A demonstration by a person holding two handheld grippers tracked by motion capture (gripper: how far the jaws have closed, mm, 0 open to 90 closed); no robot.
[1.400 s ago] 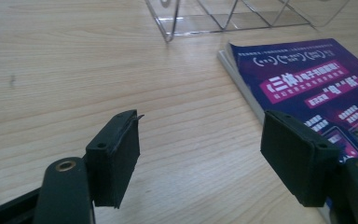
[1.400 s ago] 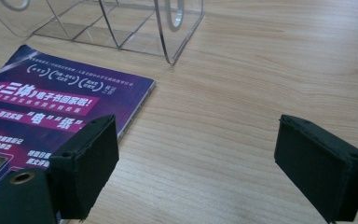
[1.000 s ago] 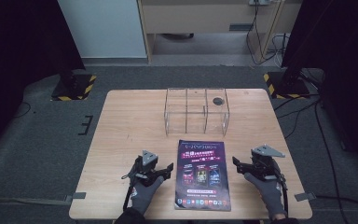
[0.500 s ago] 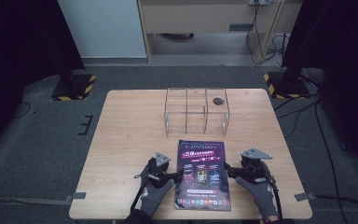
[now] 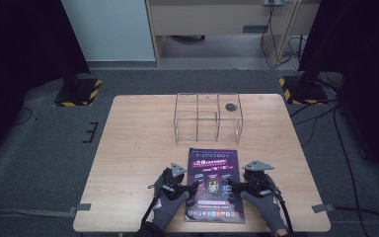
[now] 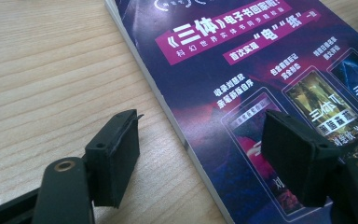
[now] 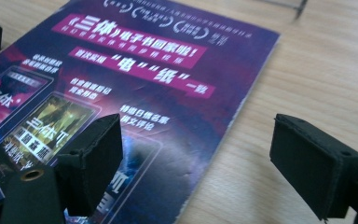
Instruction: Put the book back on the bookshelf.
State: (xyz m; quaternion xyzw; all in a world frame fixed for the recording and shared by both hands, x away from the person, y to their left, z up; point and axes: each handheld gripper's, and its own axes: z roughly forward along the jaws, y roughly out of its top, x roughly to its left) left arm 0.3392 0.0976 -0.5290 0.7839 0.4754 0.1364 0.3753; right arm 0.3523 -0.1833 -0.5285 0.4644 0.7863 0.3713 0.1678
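A person sits at the near edge of a wooden table [image 5: 138, 148], both gloved hands forward, a gripper in each.

On the left, the left gripper [image 5: 193, 186] rests low at the magazine's left edge. From its own view its jaws stand wide apart, straddling that edge: one pad over bare wood, the other over the dark cover, with nothing caught between them. I cannot tell whether either pad touches what lies under it.

Between the two hands lies the magazine [image 5: 214, 183], flat on the table near its front edge, its dark purple cover facing up with a magenta banner of white print and small framed pictures below it. The page stack shows pale along its side in the left gripper view.

On the right, the right gripper [image 5: 230, 183] sits at the magazine's right edge, likewise spread wide and holding nothing, one pad above the cover and the other over the wood beside it.

Farther back, near the middle of the table, stands a clear box [image 5: 208, 117] with partitions. A small dark round object [image 5: 231, 105] appears through its right back part.
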